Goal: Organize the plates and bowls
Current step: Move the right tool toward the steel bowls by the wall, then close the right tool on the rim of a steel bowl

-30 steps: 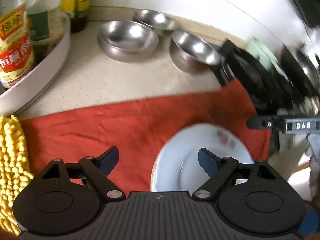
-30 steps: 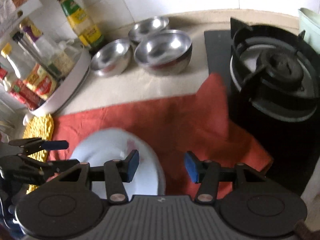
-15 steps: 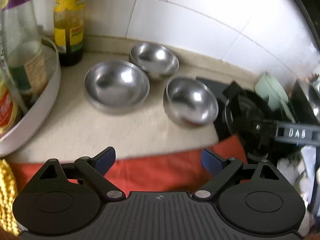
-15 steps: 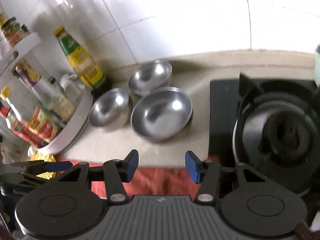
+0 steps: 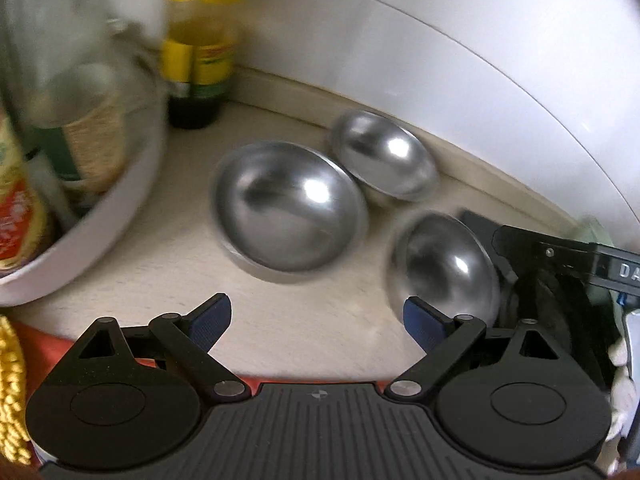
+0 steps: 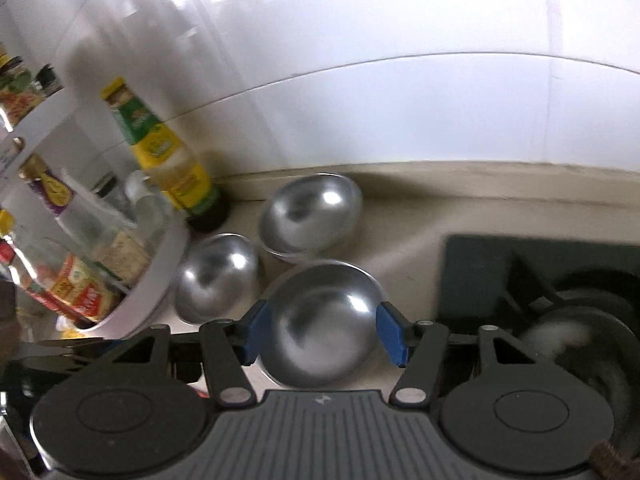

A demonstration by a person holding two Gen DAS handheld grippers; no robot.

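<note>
Three steel bowls stand on the beige counter by the tiled wall. In the left wrist view a large bowl (image 5: 290,210) is in the middle, a smaller one (image 5: 386,158) behind it, a third (image 5: 446,266) to the right. My left gripper (image 5: 318,322) is open and empty, just short of them. In the right wrist view my right gripper (image 6: 324,334) is open, its blue pads on either side of the nearest bowl (image 6: 326,322). The other two bowls (image 6: 216,276) (image 6: 312,212) lie beyond. The right gripper also shows in the left wrist view (image 5: 560,256).
A white rack (image 5: 100,216) with jars and sauce bottles stands at the left. A yellow-labelled bottle (image 6: 168,156) stands against the wall. A black gas stove (image 6: 560,300) is at the right. Red cloth (image 5: 48,344) and a yellow mat (image 5: 12,392) lie at the near left.
Both grippers have moved forward from above the red cloth and white plate toward the steel bowls. The plate is out of view. The right gripper's jaws have opened wider and now flank the nearest bowl.
</note>
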